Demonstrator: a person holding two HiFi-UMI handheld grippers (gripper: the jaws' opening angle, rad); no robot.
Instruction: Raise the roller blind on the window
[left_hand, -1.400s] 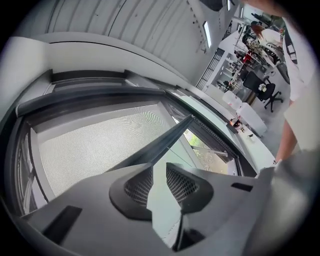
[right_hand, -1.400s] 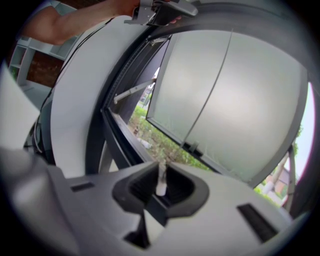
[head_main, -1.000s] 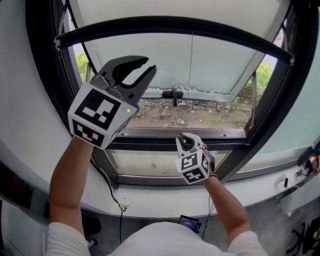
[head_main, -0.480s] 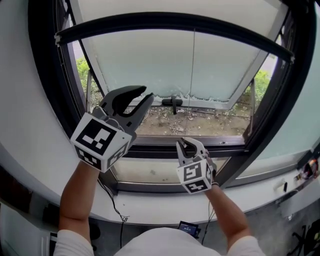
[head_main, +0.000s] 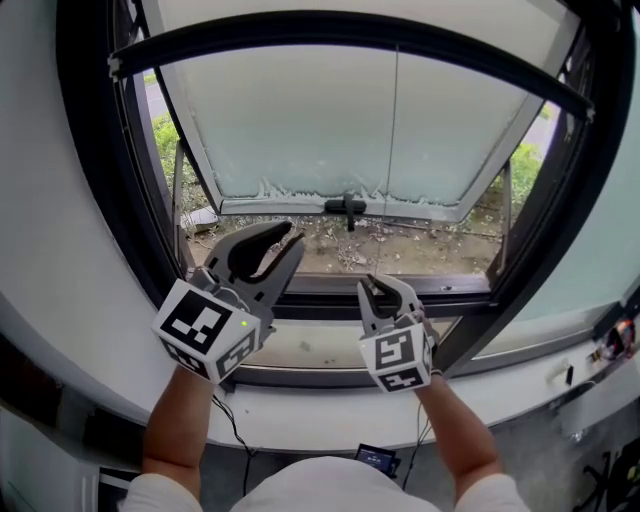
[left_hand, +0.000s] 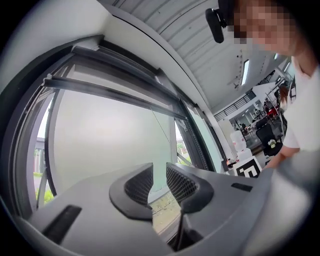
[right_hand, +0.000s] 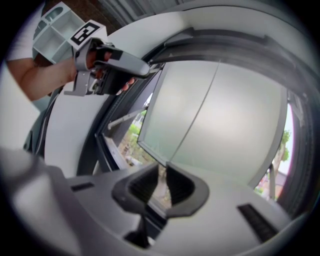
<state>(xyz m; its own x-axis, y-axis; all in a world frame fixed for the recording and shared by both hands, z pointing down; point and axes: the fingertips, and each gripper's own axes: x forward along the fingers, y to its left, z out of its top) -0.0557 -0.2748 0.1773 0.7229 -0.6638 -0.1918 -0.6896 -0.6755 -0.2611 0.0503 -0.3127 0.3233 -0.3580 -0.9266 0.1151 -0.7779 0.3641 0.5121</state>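
The roller blind's dark bottom bar spans the window near its top, with white blind fabric above it. A thin pull cord hangs from the bar's middle down towards my right gripper. In the right gripper view the cord runs straight into the narrow gap of my right gripper, which looks shut on it. My left gripper is lower left of the cord, open and empty. In the left gripper view, window shows through the gap in my left gripper.
A frosted sash behind the blind is tilted outward, with a dark handle at its lower edge. Below both grippers curves the white sill, and a cable hangs from it. Dark frame posts stand at both sides.
My left gripper has sunk from high against the pane to just above the lower frame. The right gripper has risen a little. The blind's bottom bar now sits higher in the window.
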